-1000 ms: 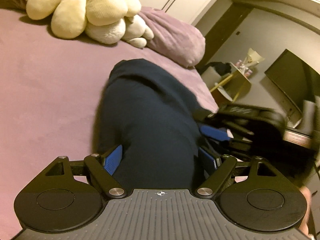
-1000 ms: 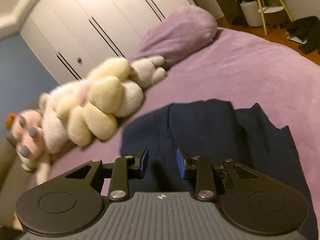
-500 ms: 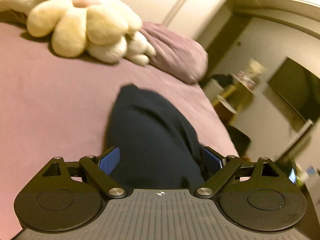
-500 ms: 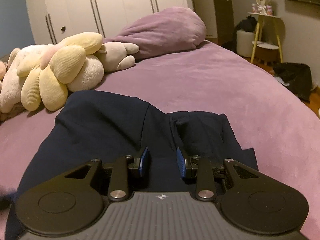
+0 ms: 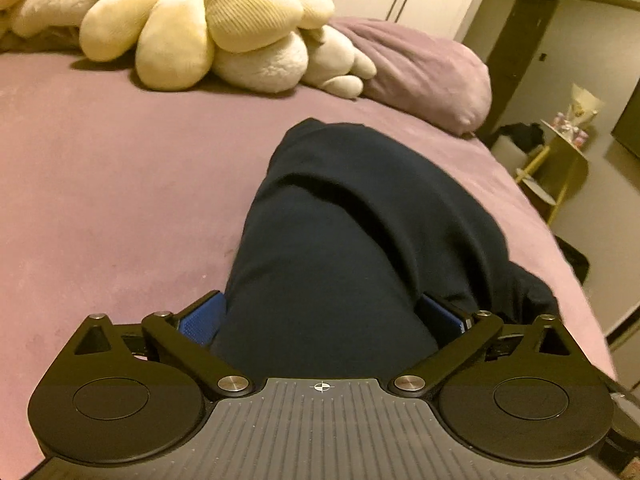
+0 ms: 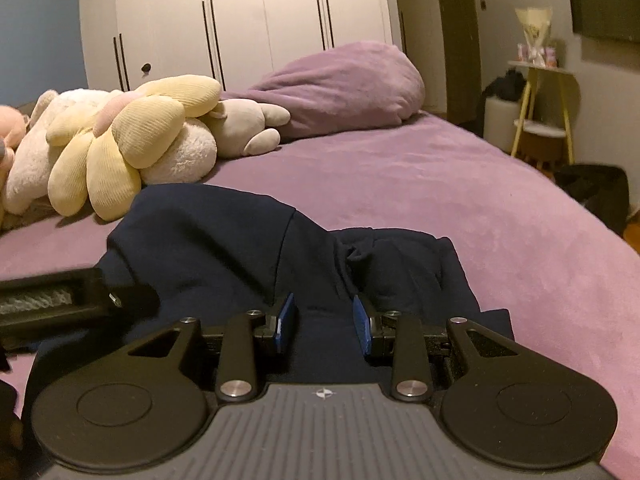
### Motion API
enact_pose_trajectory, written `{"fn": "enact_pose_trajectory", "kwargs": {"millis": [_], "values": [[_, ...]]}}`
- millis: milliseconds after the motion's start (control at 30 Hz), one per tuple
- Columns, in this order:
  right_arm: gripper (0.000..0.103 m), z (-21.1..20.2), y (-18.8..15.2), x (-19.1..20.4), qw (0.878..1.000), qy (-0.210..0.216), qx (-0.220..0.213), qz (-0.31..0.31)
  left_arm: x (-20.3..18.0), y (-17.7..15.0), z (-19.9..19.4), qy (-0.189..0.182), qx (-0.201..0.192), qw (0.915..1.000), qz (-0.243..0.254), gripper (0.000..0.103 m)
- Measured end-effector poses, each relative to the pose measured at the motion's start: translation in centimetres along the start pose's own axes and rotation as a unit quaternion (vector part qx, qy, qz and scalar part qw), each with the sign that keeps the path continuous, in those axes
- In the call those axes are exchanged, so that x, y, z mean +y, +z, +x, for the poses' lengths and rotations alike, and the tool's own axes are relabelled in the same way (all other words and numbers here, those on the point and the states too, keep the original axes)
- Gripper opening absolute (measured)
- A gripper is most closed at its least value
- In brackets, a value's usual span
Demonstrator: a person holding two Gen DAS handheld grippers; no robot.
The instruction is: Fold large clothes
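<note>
A dark navy garment point(image 5: 360, 216) lies bunched on the purple bed point(image 5: 100, 184); it also shows in the right wrist view point(image 6: 224, 248). My left gripper point(image 5: 320, 316) is open wide, its blue pads on either side of a thick fold of the garment. My right gripper point(image 6: 322, 322) is open with a narrower gap, low over the near edge of the garment. The left gripper's body shows at the left edge of the right wrist view point(image 6: 60, 304).
Plush toys, one a yellow flower point(image 5: 208, 20), and a purple pillow point(image 5: 420, 72) lie at the head of the bed. White wardrobes point(image 6: 240, 20) stand behind. A yellow side table point(image 6: 540, 92) and dark items stand on the floor at the right.
The right gripper swung level and lower toward the garment's near edge and left the left view. The left gripper stayed open around the fold and shifted slightly.
</note>
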State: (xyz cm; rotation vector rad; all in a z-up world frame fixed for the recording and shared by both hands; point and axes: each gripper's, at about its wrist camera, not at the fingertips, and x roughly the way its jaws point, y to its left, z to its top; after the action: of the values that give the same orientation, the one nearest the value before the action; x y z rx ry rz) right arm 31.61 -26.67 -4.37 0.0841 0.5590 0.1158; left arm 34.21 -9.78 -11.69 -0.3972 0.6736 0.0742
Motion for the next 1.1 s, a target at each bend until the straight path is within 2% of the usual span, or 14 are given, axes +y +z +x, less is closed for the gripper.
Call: {"fn": "enact_pose_trajectory", "kwargs": {"millis": [100,300,433,567,767,833,900,967,1033,1100], "values": [[0.031,0.5,-0.5,-0.1,1.0,0.0,-0.006,0.0,-0.4,-0.1,0.1,0.013,-0.003,0.9998,0.011,0.103],[0.034,-0.7,0.9,0.4,1.0,-0.005,0.004,0.013,0.5,0.1,-0.5,-0.004,-0.005,1.0,0.004,0.103],[0.055,-3.5,0.8,1.3,0.999,-0.018,-0.001,0.036,0.4,-0.2,-0.6,-0.009,-0.009,0.9999,0.006,0.103],[0.055,-3.4,-1.4,2.0,0.998,-0.042,-0.036,0.005,0.4,-0.3,-0.3,-0.008,-0.007,0.9999,0.001,0.103],[0.056,-1.9,-2.6,0.8,0.998,-0.022,-0.053,0.008,0.6,-0.3,0.0,-0.008,-0.006,0.9999,-0.008,0.103],[0.057,-1.6,-2.2,0.8,0.999,-0.018,-0.047,0.01,1.2,0.2,-0.4,-0.022,0.006,0.9995,-0.02,0.103],[0.058,-1.8,-1.5,0.7,0.999,-0.009,-0.035,0.014,2.2,1.0,-1.1,-0.051,0.033,0.9976,-0.032,0.103],[0.059,-2.5,-0.8,0.3,0.999,0.006,-0.024,0.026,3.9,2.0,-2.2,-0.092,0.066,0.9927,-0.042,0.103],[0.059,-3.8,0.2,-0.7,0.998,0.03,0.001,0.049,6.3,2.5,-3.6,-0.133,0.08,0.9863,-0.057,0.103],[0.061,-5.9,0.9,-2.5,0.996,0.062,0.016,0.069,8.5,2.9,-4.6,-0.158,0.092,0.9814,-0.058,0.103]]}}
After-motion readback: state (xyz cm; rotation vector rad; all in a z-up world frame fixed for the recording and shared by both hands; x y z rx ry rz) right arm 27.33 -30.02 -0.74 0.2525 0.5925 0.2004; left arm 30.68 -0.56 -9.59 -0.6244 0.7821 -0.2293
